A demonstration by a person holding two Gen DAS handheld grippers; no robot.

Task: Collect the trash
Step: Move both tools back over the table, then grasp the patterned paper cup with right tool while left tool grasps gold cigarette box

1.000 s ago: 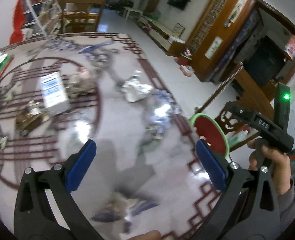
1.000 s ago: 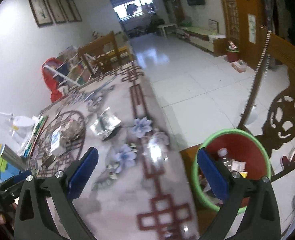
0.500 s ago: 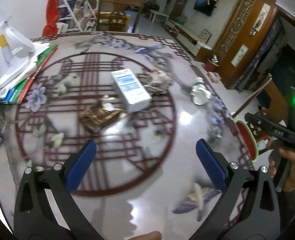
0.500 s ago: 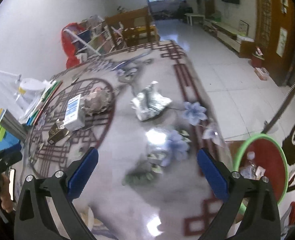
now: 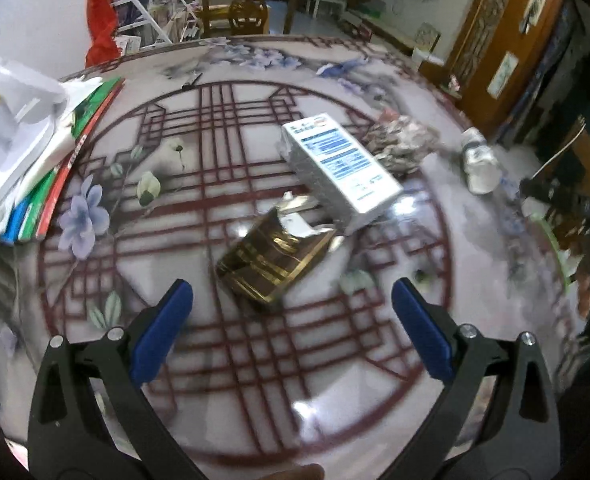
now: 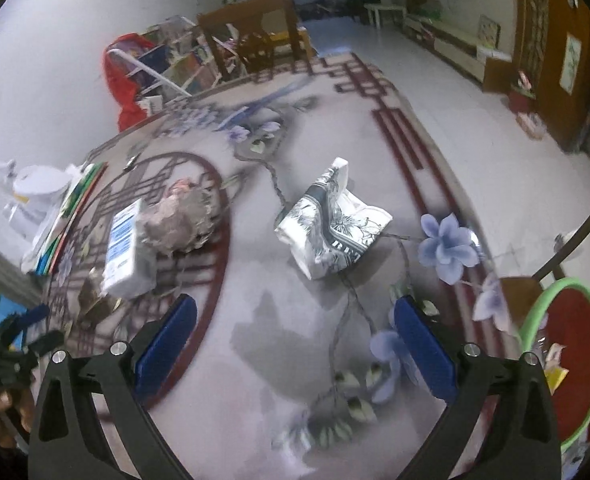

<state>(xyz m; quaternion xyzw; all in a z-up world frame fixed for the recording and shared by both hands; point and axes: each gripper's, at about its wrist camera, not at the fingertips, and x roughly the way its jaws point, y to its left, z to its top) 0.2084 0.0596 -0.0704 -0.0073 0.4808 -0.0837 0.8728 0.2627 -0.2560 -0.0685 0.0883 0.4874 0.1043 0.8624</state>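
Note:
Trash lies on a patterned table (image 5: pixel 255 360): a crushed gold wrapper (image 5: pixel 273 258), a white-and-blue box (image 5: pixel 341 168), a crumpled grey wad (image 5: pixel 401 146) and a black-and-white printed bag (image 6: pixel 331 226). My left gripper (image 5: pixel 293 320) hangs open just short of the gold wrapper, nothing between its blue pads. My right gripper (image 6: pixel 293 334) is open above bare tabletop, the printed bag a little ahead of it. A red bin (image 6: pixel 571 364) with a green rim stands beside the table at the right, holding some litter.
Stacked books and a white lamp base (image 5: pixel 19 120) occupy the table's left edge. Beyond the table are a wooden chair (image 6: pixel 255 44), a red cloth on a rack (image 6: pixel 125 80) and open tiled floor (image 6: pixel 475 120). A carved wooden chair back rises near the bin.
Both grippers swung left, away from the bin and over the table. The left now faces the gold wrapper and box close up; the right now faces the printed bag. Both stayed open.

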